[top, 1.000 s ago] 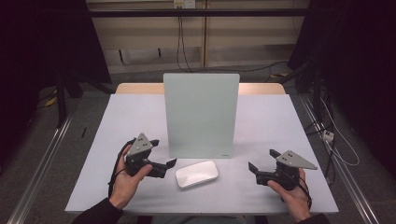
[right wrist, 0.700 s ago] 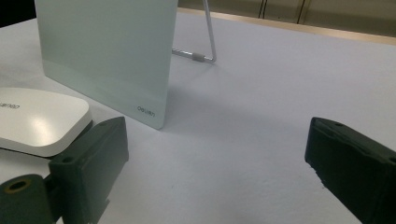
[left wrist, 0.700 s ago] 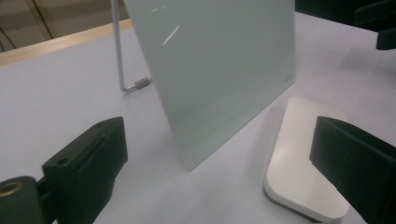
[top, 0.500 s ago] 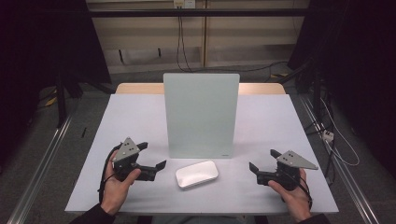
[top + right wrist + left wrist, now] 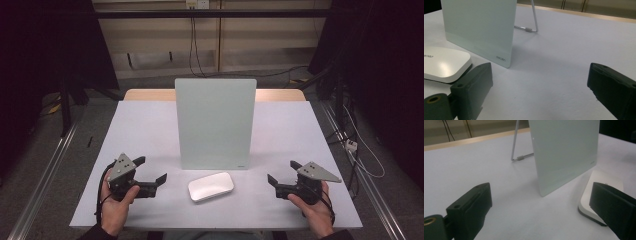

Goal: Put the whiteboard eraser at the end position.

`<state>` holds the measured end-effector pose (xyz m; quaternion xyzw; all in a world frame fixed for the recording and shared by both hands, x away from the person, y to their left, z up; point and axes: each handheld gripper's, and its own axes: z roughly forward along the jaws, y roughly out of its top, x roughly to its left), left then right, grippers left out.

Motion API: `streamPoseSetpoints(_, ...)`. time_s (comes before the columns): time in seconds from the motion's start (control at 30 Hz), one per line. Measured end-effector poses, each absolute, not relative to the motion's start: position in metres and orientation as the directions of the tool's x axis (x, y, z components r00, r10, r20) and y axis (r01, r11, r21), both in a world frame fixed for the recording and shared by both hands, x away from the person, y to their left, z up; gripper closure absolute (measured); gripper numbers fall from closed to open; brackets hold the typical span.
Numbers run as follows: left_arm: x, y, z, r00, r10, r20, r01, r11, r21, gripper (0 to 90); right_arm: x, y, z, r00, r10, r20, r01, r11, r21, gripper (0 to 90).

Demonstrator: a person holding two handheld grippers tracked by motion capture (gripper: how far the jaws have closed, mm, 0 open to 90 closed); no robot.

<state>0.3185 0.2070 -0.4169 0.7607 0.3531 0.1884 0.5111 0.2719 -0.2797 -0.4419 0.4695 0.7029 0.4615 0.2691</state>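
A pale green-white board point(image 5: 215, 122) stands upright mid-table on a wire stand point(image 5: 515, 145). A flat white pad with rounded corners point(image 5: 210, 186) lies just in front of the board. My left gripper point(image 5: 150, 169) is held low to the pad's left, open and empty, its jaws pointing toward the pad and the board. In the left gripper view the board point(image 5: 566, 150) and pad point(image 5: 604, 182) sit ahead on the right. My right gripper point(image 5: 283, 172) is open and empty to the pad's right. In the right gripper view the board point(image 5: 479, 27) and pad point(image 5: 444, 63) lie ahead on the left.
The white table point(image 5: 150, 125) has a wooden strip along its far edge point(image 5: 150, 95). Metal rails point(image 5: 45, 170) run along the floor on both sides. Cables point(image 5: 350, 145) trail on the floor at the right. Dark curtains stand around the table.
My left gripper has moved left and a little toward the front edge, away from the board. The right gripper, the pad and the board have stayed put.
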Motion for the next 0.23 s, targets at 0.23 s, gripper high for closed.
streamPoseSetpoints(0.23,0.3209,0.2111,-0.4204,0.670,0.734,-0.112,0.369,-0.198,0.908,4.3,0.2727,-0.2798,-0.4422,-0.412,0.910,0.052,0.413,0.136,0.901,6.2)
